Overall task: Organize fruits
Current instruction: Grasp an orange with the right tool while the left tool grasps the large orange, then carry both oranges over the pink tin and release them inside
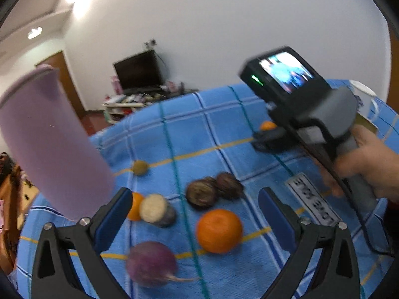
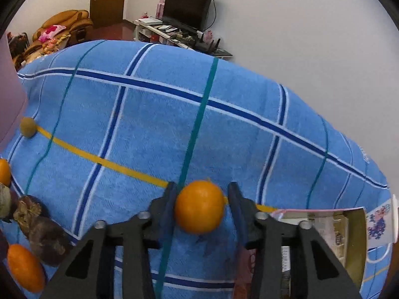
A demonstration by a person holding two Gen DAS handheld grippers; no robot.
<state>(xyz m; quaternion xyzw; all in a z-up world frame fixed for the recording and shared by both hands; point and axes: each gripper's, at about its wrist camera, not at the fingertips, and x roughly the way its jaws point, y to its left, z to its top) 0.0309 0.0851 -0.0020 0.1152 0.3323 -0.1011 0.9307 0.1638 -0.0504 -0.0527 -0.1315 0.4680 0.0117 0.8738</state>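
Note:
In the right wrist view a small orange (image 2: pixel 199 206) sits between the fingers of my right gripper (image 2: pixel 201 205); the left finger touches it and a gap shows at the right finger. That gripper (image 1: pixel 264 138) and the orange (image 1: pixel 267 125) also show far right in the left wrist view. My left gripper (image 1: pixel 197 214) is wide open and empty, above a large orange (image 1: pixel 219 230), a purple round fruit (image 1: pixel 151 262), two dark wrinkled fruits (image 1: pixel 214 190), a pale cut-faced fruit (image 1: pixel 155 209), a small orange (image 1: pixel 134 206) and a brown-green fruit (image 1: pixel 140 167).
A blue plaid cloth (image 2: pixel 149 129) covers the table. A lilac cylinder container (image 1: pixel 47 139) stands at the left. A white mug (image 1: pixel 362 97) and a box (image 2: pixel 321 224) are at the right. A label card (image 1: pixel 313 200) lies on the cloth.

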